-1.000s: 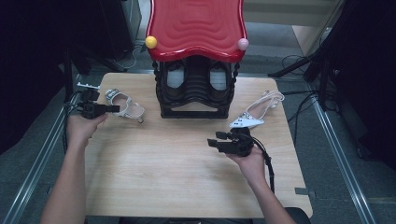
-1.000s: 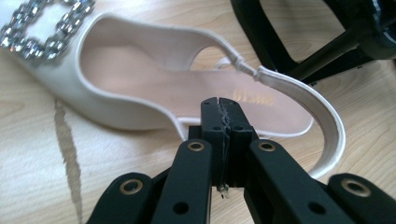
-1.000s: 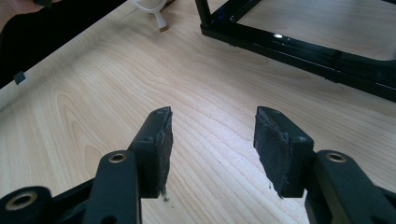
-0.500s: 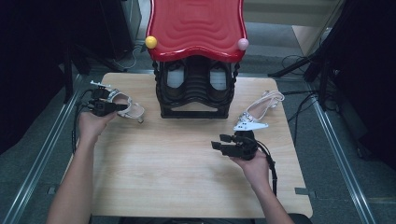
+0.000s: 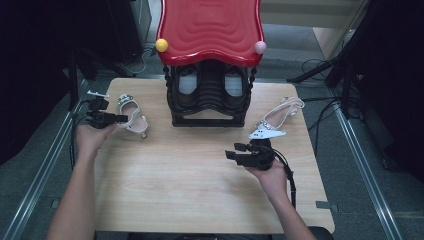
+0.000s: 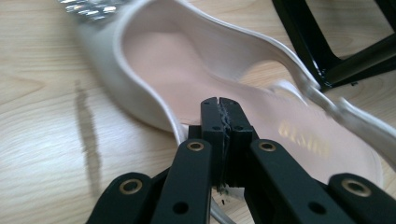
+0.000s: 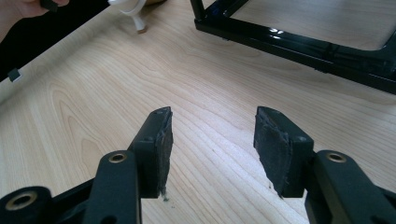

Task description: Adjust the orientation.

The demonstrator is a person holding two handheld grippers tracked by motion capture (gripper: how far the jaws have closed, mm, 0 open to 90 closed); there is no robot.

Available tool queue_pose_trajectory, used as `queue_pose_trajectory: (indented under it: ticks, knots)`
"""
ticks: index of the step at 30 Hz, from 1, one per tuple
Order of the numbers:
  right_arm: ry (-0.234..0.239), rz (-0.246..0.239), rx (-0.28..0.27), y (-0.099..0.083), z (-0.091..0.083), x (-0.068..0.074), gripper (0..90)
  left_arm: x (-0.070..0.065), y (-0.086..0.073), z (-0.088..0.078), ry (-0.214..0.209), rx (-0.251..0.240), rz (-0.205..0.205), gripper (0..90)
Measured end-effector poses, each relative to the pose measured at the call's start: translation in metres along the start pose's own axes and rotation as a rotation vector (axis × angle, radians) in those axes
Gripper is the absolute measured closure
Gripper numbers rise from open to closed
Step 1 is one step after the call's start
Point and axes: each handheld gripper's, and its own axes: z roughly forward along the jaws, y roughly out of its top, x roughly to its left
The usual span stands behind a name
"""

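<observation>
Two white heeled sandals lie on the wooden tabletop [image 5: 200, 195], one toward each side edge, with a black shoe rack [image 5: 209, 100] under a red wavy top standing at the middle of the far edge between them. Near the left edge, the left gripper [image 5: 120, 118] has its jaws pinched tight on the thin side rim of the left sandal [image 5: 132, 116]; the left gripper view shows the rim caught between the closed pads, the shoe's pale insole just beyond. I'd judge this the pick-up step for that shoe, with the lift toward the rack to come next, calling for a firm hold on so narrow an edge. Right of the rack, the right sandal [image 5: 277, 120] lies untouched near the right edge. Just in front of it, the right gripper [image 5: 232, 151] hovers with jaws wide and nothing between them.
</observation>
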Motion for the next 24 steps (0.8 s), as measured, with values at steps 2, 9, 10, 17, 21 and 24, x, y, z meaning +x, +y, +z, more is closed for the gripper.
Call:
queue_pose_trajectory:
  ticks: [2, 9, 10, 17, 21, 24]
  knots:
    - [0.002, -0.001, 0.002, 0.001, 0.001, 0.001, 48.3, 0.004, -0.001, -0.004, 0.007, 0.001, 0.001, 89.5]
    - [0.004, -0.003, 0.011, 0.001, 0.003, 0.001, 48.3, 0.01, -0.002, -0.014, 0.044, -0.015, -0.005, 89.3]
    - [0.003, -0.004, 0.01, 0.001, 0.003, 0.001, 48.3, 0.008, -0.002, -0.014, 0.044, -0.024, -0.004, 88.4]
    - [0.0, -0.005, 0.012, 0.001, 0.002, 0.001, 48.3, -0.008, 0.006, -0.023, 0.036, -0.056, 0.025, 79.5]
    - [-0.002, -0.004, 0.008, 0.001, 0.002, 0.001, 48.3, -0.008, 0.008, -0.028, 0.057, -0.085, 0.004, 65.4]
    - [-0.005, -0.005, 0.009, 0.0, 0.002, 0.002, 48.2, -0.003, 0.008, -0.024, 0.085, -0.07, -0.005, 60.3]
